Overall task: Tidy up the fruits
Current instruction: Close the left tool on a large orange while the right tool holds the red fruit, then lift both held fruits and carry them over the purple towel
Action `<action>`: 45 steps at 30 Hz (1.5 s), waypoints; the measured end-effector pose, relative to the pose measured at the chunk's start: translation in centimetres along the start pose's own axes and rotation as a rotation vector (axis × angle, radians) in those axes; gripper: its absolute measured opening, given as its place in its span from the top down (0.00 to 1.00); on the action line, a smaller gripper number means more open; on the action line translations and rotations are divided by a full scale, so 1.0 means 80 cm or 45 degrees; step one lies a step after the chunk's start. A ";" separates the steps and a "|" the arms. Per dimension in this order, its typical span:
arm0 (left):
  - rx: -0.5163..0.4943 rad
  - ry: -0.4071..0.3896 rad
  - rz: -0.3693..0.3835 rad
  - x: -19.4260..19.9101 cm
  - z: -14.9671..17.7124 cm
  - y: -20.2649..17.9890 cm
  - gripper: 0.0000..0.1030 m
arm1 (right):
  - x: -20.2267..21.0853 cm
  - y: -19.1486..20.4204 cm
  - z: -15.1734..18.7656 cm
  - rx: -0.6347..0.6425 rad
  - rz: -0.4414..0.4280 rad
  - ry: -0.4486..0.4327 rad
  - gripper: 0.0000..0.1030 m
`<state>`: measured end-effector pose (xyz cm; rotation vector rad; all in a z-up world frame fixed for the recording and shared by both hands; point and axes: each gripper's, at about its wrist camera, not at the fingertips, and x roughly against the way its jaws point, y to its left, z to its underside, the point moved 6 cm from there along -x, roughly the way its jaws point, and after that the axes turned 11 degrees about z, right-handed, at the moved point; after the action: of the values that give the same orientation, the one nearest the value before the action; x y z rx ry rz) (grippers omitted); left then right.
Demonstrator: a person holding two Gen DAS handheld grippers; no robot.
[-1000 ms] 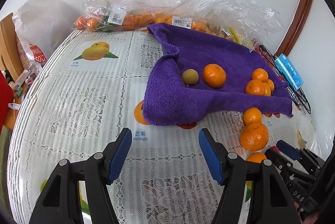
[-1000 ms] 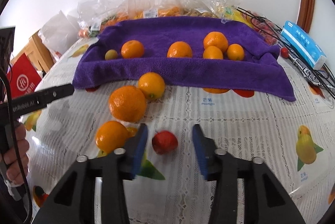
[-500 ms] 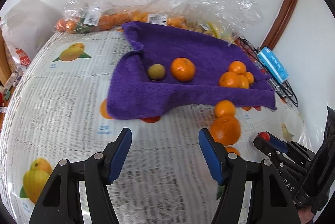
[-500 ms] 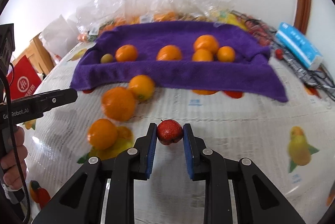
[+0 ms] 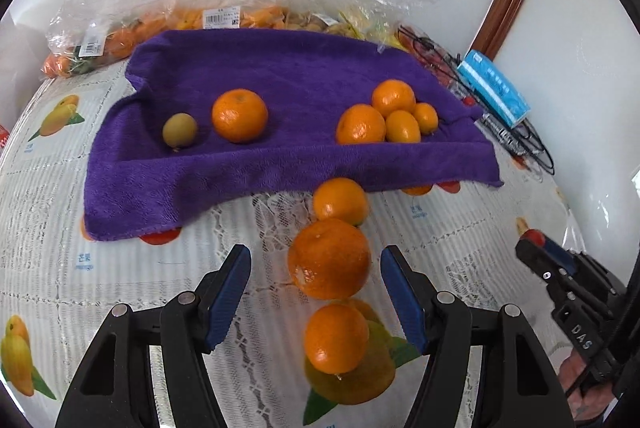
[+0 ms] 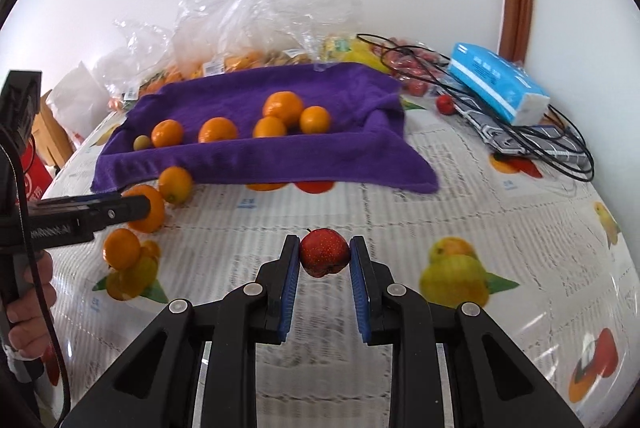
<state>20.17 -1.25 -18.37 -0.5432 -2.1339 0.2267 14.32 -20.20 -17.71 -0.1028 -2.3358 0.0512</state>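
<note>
A purple towel (image 5: pixel 280 84) (image 6: pixel 276 152) lies on the table with several oranges (image 5: pixel 239 115) and a small green-yellow fruit (image 5: pixel 179 130) on it. My left gripper (image 5: pixel 316 260) is open, its fingers on either side of a large orange (image 5: pixel 329 258) on the tablecloth; a smaller orange (image 5: pixel 340 201) lies beyond it and another (image 5: pixel 336 338) nearer. My right gripper (image 6: pixel 325 248) is shut on a small red fruit (image 6: pixel 325 256), held above the tablecloth. The left gripper (image 6: pixel 92 214) also shows in the right wrist view.
Clear plastic bags of fruit (image 5: pixel 224 16) lie behind the towel against the wall. A blue tissue pack (image 6: pixel 496 86) and black cables (image 6: pixel 532 140) lie at the right. A small red fruit (image 6: pixel 445 103) sits near the cables. The tablecloth (image 6: pixel 460 212) has printed fruit.
My right gripper closed on the red fruit and lifted it, swinging right. My left gripper moved right, and now straddles the large orange.
</note>
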 end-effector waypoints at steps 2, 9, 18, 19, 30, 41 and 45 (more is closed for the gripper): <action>0.001 0.014 -0.009 -0.006 0.001 -0.001 0.37 | -0.002 -0.006 0.002 -0.007 0.003 0.006 0.76; 0.014 0.015 0.005 -0.010 0.004 0.002 0.60 | -0.006 -0.013 0.000 -0.017 0.023 0.005 0.76; 0.037 -0.017 0.067 0.000 -0.005 0.006 0.61 | -0.004 -0.004 -0.008 -0.004 0.034 0.004 0.76; 0.045 -0.029 0.078 0.004 -0.007 0.006 0.60 | -0.004 -0.002 -0.010 -0.002 0.035 0.003 0.76; -0.006 -0.103 0.100 0.037 -0.038 -0.004 0.60 | -0.009 0.018 -0.036 -0.022 -0.003 -0.003 0.76; -0.042 -0.206 0.025 0.052 -0.086 0.001 0.61 | -0.016 0.028 -0.093 -0.032 -0.032 -0.081 0.76; -0.043 -0.242 0.000 0.057 -0.099 0.007 0.61 | -0.021 0.032 -0.112 -0.023 -0.044 -0.110 0.76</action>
<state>24.48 1.06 -10.58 -0.5596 -2.3254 0.2513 22.12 -17.73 -12.88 -0.0710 -2.4238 0.0175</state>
